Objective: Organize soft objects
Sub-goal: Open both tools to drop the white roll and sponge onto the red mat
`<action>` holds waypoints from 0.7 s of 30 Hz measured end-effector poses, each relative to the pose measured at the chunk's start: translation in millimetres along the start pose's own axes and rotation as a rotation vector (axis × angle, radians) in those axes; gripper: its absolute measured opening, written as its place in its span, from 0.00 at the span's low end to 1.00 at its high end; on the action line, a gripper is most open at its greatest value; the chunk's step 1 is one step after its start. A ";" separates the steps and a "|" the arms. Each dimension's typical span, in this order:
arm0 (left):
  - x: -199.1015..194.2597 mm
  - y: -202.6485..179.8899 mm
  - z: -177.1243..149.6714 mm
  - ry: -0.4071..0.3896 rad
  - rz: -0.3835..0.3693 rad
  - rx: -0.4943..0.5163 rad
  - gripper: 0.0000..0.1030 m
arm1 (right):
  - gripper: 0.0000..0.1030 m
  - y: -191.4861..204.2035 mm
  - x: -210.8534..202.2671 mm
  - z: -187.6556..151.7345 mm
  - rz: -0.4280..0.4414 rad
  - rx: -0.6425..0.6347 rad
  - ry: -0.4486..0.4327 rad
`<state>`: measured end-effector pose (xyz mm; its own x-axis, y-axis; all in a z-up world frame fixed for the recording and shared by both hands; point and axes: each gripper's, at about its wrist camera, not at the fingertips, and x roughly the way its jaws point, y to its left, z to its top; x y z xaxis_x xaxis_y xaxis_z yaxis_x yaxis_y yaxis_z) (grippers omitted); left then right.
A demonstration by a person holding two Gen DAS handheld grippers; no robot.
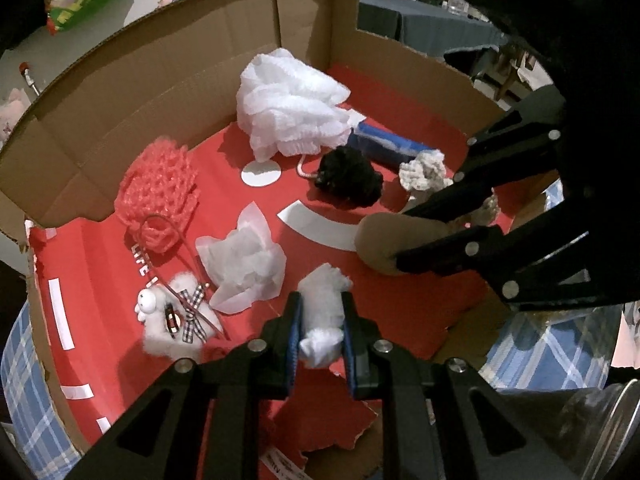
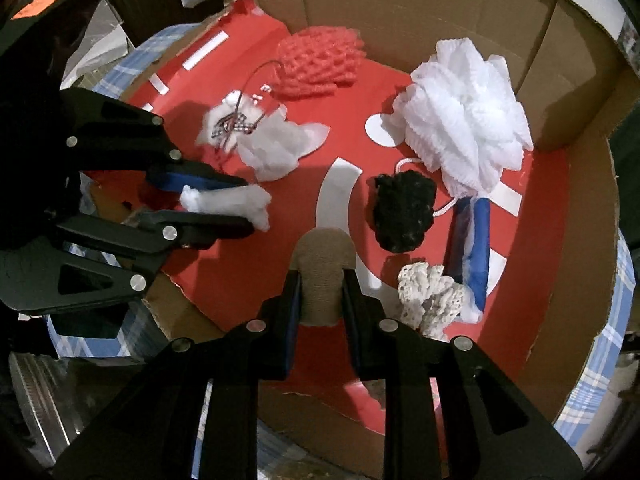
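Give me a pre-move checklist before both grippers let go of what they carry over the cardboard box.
1. Left gripper clamped on the white cotton tuft: ok.
2. Right gripper clamped on the tan knit piece: ok.
3. Both loads over the red floor of the cardboard box: ok.
4. Bare red floor under the white cotton tuft, beside the crumpled tissue: ok.
5. Tan knit piece clear of the black pom-pom and cream lace piece: ok, they lie to its side.
6. Loads touching the floor already: cannot tell.
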<state>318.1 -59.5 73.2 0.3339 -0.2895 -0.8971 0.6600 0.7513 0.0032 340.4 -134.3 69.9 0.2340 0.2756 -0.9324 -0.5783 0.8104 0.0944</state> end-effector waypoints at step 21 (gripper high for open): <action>20.1 0.0 6.3 0.044 0.030 0.006 0.34 | 0.25 3.1 7.5 6.4 -0.011 -0.007 0.024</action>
<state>329.1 -69.1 58.0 0.3237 -0.2400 -0.9152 0.6541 0.7557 0.0332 345.3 -126.4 65.4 0.2211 0.2540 -0.9416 -0.5811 0.8097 0.0820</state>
